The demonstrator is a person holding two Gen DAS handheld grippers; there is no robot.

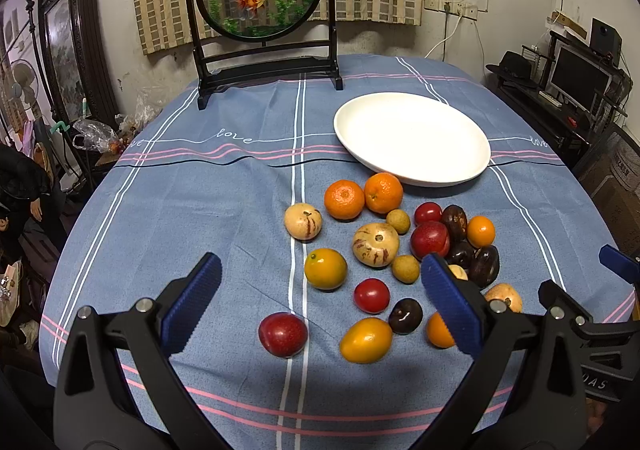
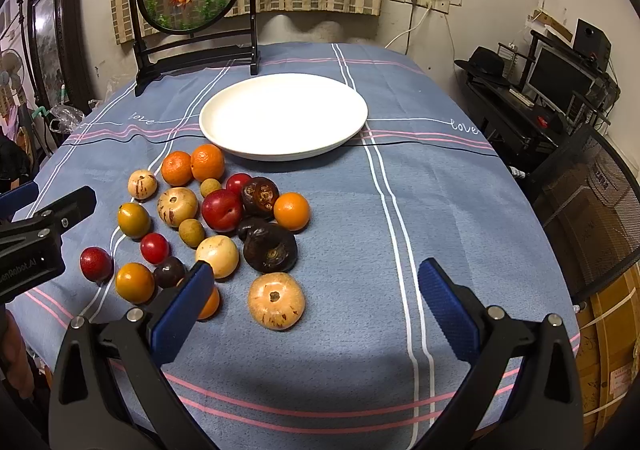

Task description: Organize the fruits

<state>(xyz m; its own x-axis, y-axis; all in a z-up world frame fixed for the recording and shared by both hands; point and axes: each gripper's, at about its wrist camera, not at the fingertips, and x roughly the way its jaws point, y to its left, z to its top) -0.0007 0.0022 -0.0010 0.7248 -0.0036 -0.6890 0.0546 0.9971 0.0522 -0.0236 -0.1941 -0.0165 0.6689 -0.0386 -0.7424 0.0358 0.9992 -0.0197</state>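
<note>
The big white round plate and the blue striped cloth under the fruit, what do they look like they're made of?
The big white round plate looks like glazed ceramic or possibly melamine: smooth and glossy, reflecting the light brightly, with a thick rolled rim. The blue striped cloth looks like matte woven cotton: it shows fold creases, woven pink and white stripes and stitched "love" lettering.

The tablecloth is matt woven cloth. The plate looks like smooth, glossy white ceramic. The tomato is shiny-skinned, the tangerine dimpled. Both grippers' pads are ribbed blue rubber on black plastic.
</note>
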